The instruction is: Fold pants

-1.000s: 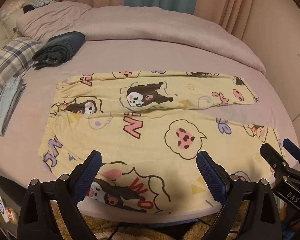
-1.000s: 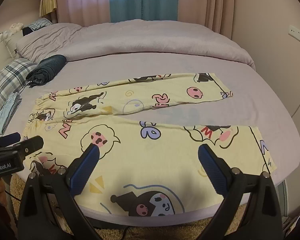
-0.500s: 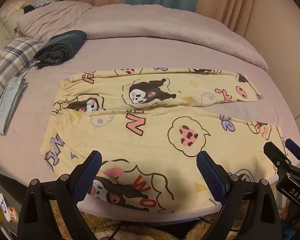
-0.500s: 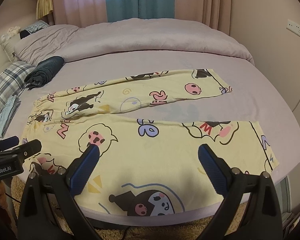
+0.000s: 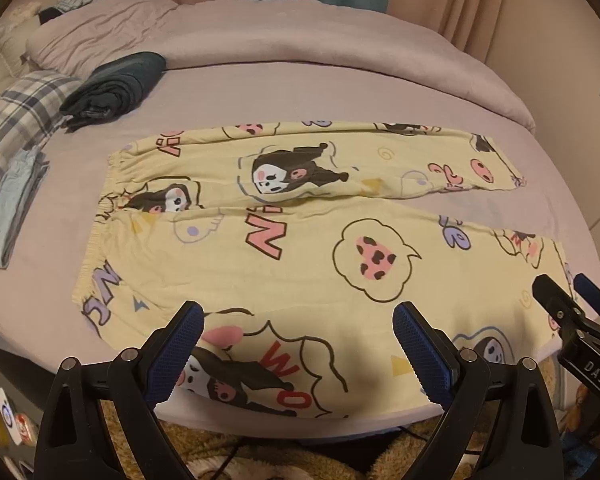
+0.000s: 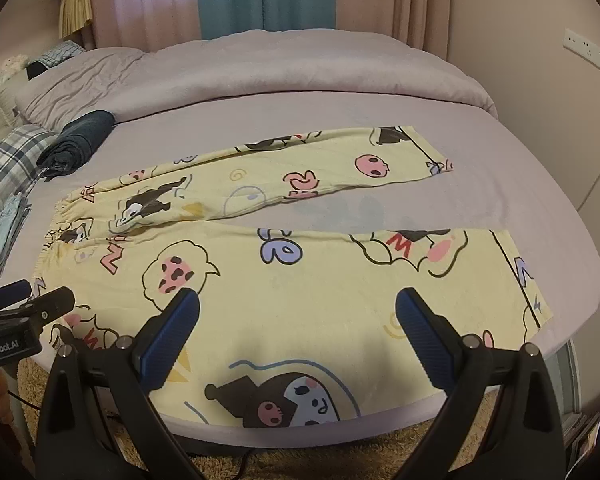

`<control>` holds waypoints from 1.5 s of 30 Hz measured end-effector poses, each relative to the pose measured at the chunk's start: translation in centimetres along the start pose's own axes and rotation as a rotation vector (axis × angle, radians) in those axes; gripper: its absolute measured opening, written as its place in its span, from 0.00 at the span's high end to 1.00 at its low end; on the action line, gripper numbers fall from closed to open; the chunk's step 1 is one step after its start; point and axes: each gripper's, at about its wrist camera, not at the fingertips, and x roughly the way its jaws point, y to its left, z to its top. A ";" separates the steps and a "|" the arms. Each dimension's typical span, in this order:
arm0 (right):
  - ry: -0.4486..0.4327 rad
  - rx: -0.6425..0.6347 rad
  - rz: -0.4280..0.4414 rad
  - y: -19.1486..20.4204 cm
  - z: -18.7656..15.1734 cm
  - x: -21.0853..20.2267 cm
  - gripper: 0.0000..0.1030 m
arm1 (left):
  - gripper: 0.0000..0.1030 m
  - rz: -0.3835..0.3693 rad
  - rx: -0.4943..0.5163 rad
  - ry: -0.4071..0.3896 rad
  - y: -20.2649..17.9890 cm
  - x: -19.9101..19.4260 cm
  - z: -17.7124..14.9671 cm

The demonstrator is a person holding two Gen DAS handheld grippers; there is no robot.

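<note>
Left wrist view: the left tongs [image 5: 298, 354] hang released over the near hem edge, as do the right tongs [image 6: 298, 342]. The yellow cartoon-print pajama pants [image 5: 284, 248] lie flat on the bed [image 5: 300, 92], legs parted; likely light, limp cloth, best pinched at waistband and cuff.

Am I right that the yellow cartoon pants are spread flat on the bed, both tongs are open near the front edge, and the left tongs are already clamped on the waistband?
Not quite. The left tongs hold nothing: the left wrist view shows their fingers spread wide above the near leg of the yellow pants. The rest stands: pants flat on the bed, right tongs open too.
</note>
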 end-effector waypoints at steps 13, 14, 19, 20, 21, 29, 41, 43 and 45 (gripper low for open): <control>0.028 0.046 -0.025 -1.2 -0.6 0.6 0.04 | 0.07 -0.024 -0.003 0.042 -0.3 1.2 -0.3; 0.031 0.050 -0.027 -1.3 -0.6 0.7 0.04 | 0.07 -0.027 -0.003 0.042 -0.4 1.2 -0.3; 0.039 0.067 -0.028 -1.8 -0.8 0.8 0.04 | 0.07 -0.033 -0.008 0.041 -0.4 1.0 -0.2; 0.041 0.069 -0.029 -1.8 -0.8 0.9 0.04 | 0.07 -0.036 -0.011 0.044 -0.3 1.0 -0.2; 0.042 0.071 -0.030 -1.9 -0.8 0.9 0.04 | 0.07 -0.041 -0.014 0.047 -0.3 1.1 -0.2; 0.050 0.072 -0.025 -2.0 -0.8 1.2 0.05 | 0.07 -0.048 -0.030 0.052 0.2 1.1 -0.2; 0.068 0.077 -0.024 -1.9 -1.0 1.5 0.05 | 0.07 -0.052 -0.054 0.065 0.8 1.3 -0.5; 0.067 0.079 -0.026 -2.0 -1.1 1.5 0.06 | 0.07 -0.057 -0.059 0.065 1.0 1.4 -0.5; 0.066 0.084 -0.027 -2.1 -1.1 1.5 0.06 | 0.07 -0.062 -0.072 0.065 1.3 1.4 -0.4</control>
